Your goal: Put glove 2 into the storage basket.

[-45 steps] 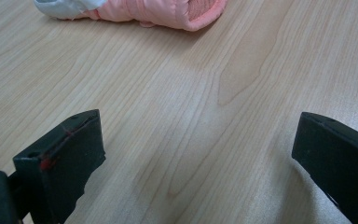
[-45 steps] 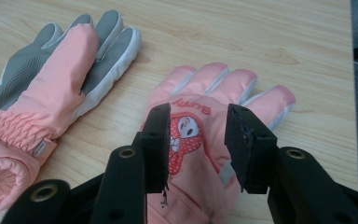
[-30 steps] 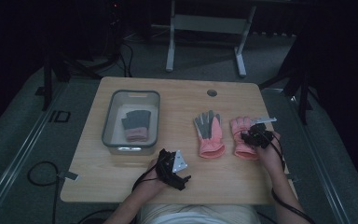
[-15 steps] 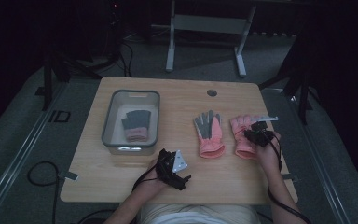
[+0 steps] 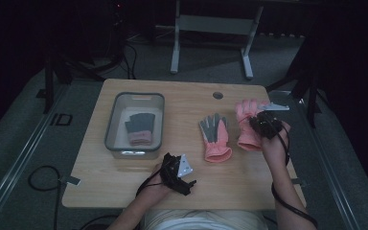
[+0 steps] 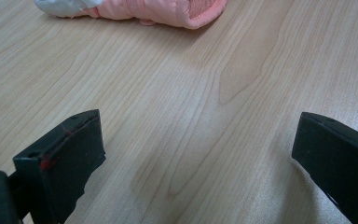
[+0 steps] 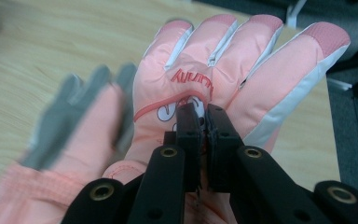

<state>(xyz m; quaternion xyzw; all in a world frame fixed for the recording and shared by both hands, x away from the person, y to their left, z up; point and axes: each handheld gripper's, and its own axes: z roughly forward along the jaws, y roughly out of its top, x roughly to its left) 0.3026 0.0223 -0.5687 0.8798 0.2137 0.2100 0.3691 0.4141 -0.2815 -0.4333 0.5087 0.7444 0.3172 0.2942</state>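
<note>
A pink glove (image 5: 246, 135) with white trim lies at the table's right side. My right gripper (image 5: 264, 125) is shut on its back; in the right gripper view the jaws (image 7: 203, 112) pinch the fabric just below the glove's (image 7: 223, 60) printed logo, and the glove rises off the wood. A second pink glove (image 5: 214, 136) with a grey palm lies left of it, blurred in the right gripper view (image 7: 70, 126). My left gripper (image 5: 188, 183) rests near the front edge, open over bare wood (image 6: 200, 140), with a pink cuff (image 6: 168, 9) far ahead.
A clear plastic bin (image 5: 134, 96) stands at the left of the table with a grey and pink glove (image 5: 138, 128) inside. A round cable hole (image 5: 217, 95) sits near the back edge. Dark floor and a metal frame lie beyond the table.
My right gripper closed on the right pink glove and has lifted upward with it. The left gripper has stayed in place.
</note>
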